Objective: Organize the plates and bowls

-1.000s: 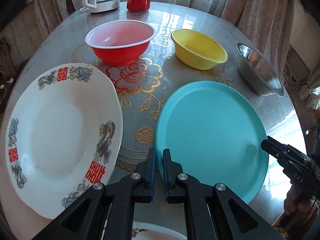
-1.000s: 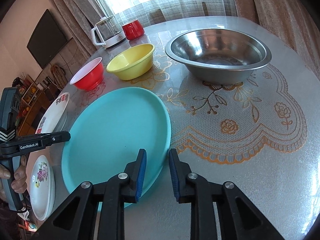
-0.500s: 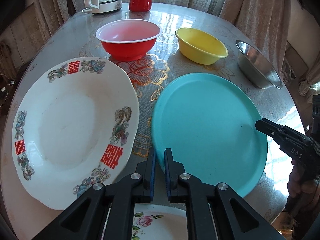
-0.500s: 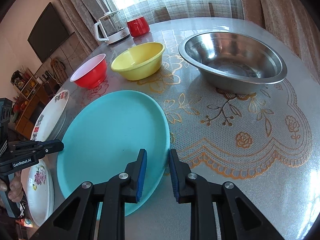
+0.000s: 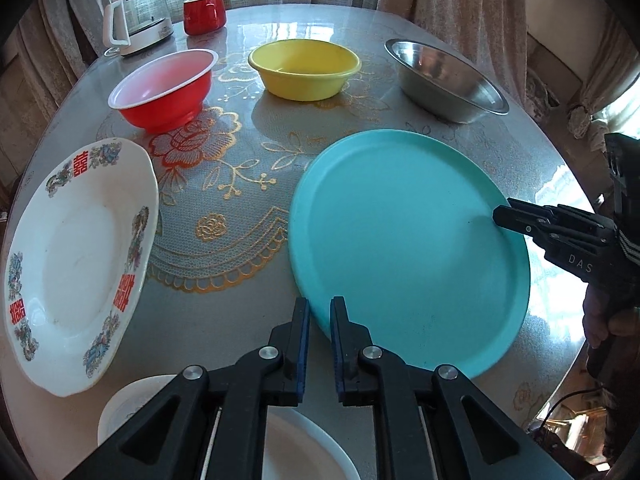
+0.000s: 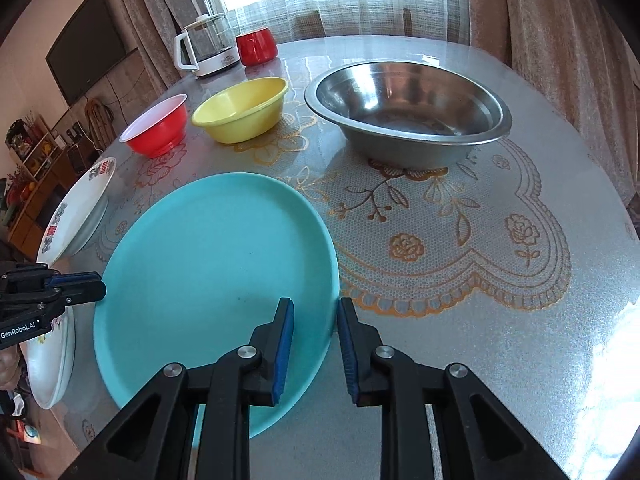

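A large teal plate [image 5: 408, 248] lies at the middle of the round table. My left gripper [image 5: 319, 304] is shut on its near left rim, and its tip also shows in the right wrist view [image 6: 100, 290]. My right gripper [image 6: 316, 308] is shut on the opposite rim, one pad over the plate [image 6: 208, 264] and one outside. A white plate with red characters [image 5: 76, 264] lies to the left. A red bowl [image 5: 164, 92], a yellow bowl [image 5: 304, 68] and a steel bowl [image 5: 444, 76] stand in a row behind.
A small floral plate [image 6: 52, 360] sits at the table's near edge under my left gripper. A glass kettle [image 5: 136, 20] and a red mug [image 5: 204, 12] stand at the far edge. Bare lace-patterned tabletop [image 6: 460, 260] stretches right of the teal plate.
The teal plate has shifted right with both grippers, away from the white plate and closer to the steel bowl. The gap beside the white plate has widened.
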A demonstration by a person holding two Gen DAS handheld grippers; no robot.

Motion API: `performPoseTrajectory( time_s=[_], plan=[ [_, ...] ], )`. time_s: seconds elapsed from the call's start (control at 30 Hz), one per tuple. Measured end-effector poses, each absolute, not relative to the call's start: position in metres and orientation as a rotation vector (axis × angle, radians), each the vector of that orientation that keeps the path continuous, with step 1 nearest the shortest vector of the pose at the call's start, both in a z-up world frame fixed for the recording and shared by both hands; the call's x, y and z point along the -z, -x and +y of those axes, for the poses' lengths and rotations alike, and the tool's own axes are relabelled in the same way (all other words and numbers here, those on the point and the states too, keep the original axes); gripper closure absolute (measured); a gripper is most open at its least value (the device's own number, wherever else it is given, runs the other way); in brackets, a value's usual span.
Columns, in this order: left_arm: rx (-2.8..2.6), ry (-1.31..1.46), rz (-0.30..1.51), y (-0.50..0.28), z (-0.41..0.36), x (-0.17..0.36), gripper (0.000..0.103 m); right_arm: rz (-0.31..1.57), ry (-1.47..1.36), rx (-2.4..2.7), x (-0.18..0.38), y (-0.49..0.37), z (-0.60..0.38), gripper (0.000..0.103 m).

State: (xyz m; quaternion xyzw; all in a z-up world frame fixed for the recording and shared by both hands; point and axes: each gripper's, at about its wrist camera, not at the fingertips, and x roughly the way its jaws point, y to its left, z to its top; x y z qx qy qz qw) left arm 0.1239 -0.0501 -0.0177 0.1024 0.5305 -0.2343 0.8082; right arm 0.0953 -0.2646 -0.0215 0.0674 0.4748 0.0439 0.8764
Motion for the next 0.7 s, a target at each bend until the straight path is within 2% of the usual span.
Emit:
performPoseTrajectory(
  time_s=[0.23,0.7],
  plan=[
    [0.492,-0.221,1.114,-0.105,-0.055,0.017,0.093,0.995,-0.133,-0.098,0.021,-0.079,-0.272,0.078],
    [0.434,-0.066,1.095,-0.092,-0.045,0.021,0.093,0.996,-0.108,-0.03,0.021,-0.076,-0.263,0.067]
  ],
)
